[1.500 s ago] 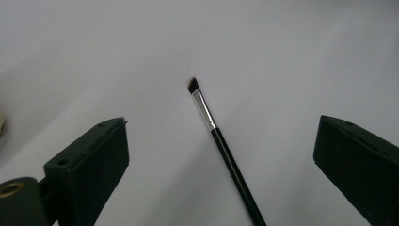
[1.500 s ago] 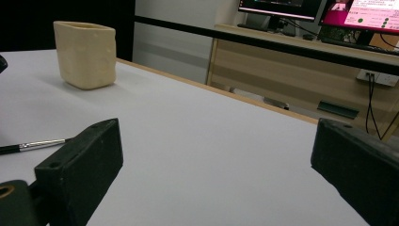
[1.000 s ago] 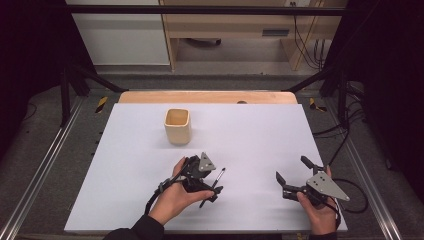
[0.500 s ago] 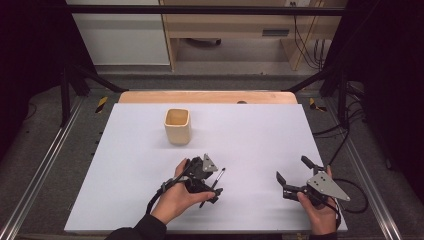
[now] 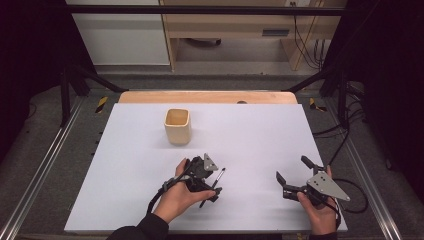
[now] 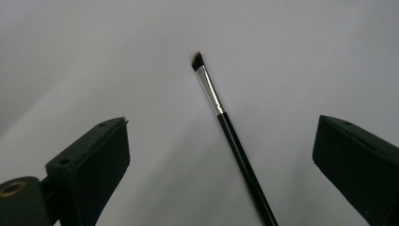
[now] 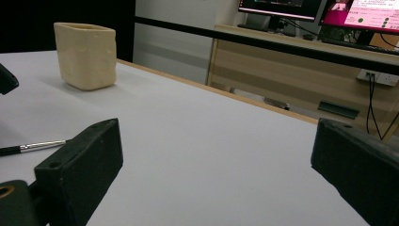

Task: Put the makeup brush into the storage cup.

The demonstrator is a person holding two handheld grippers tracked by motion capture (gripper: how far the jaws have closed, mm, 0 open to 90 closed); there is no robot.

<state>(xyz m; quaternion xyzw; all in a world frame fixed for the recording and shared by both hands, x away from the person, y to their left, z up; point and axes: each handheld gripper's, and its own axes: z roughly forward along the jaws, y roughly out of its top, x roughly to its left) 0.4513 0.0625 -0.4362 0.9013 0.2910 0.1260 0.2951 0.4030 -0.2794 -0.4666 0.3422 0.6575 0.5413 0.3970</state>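
Lying flat on the white counter [image 5: 125, 165] between the wide-open jaws of the left gripper [image 6: 221, 155]: a thin brush [image 6: 226, 127], black handle, silver collar, dark angled tip. Right gripper [image 7: 211, 174] gaping wide, holding nothing.

left gripper [image 5: 212, 186] over brush [image 5: 212, 187], low on white table [image 5: 125, 165] | cup [image 5: 177, 126] beyond it | right gripper [image 5: 290, 177] well right, jaws apart
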